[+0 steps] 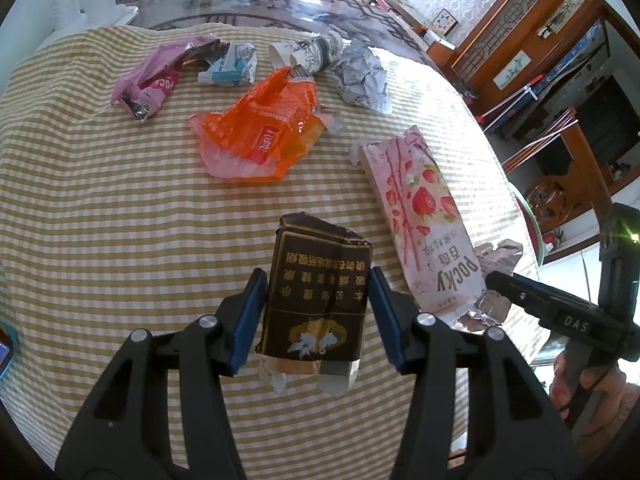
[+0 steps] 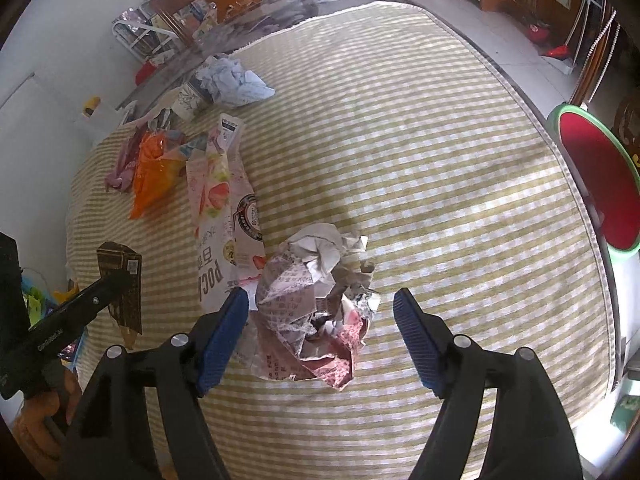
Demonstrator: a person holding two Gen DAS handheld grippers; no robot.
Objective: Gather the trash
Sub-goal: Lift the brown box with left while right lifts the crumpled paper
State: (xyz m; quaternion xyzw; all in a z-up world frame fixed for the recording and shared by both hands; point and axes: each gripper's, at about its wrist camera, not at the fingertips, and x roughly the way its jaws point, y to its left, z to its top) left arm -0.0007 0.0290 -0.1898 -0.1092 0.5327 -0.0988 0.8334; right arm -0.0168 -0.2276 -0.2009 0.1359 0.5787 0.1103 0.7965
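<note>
A dark brown cigarette pack [image 1: 316, 280] with gold print hangs between the blue pads of my left gripper [image 1: 316, 312], which is shut on its two sides; the torn end of the pack points toward the camera. In the right wrist view the same pack [image 2: 122, 276] stands off to the left. My right gripper [image 2: 320, 296] is open over a crumpled wad of printed paper and foil [image 2: 312, 280] lying on the striped cloth. The wad sits between the jaws: the left pad is close to it and the right pad stands well clear.
On the yellow-striped tablecloth [image 1: 120, 220] lie a pink Pocky box [image 1: 420, 216], an orange wrapper [image 1: 264, 128], a pink wrapper [image 1: 148, 80], a blue-white wrapper [image 1: 228, 66], a paper cup [image 1: 304, 54] and crumpled white paper [image 1: 360, 76]. A red basin with a green rim [image 2: 600, 184] sits past the table's right edge.
</note>
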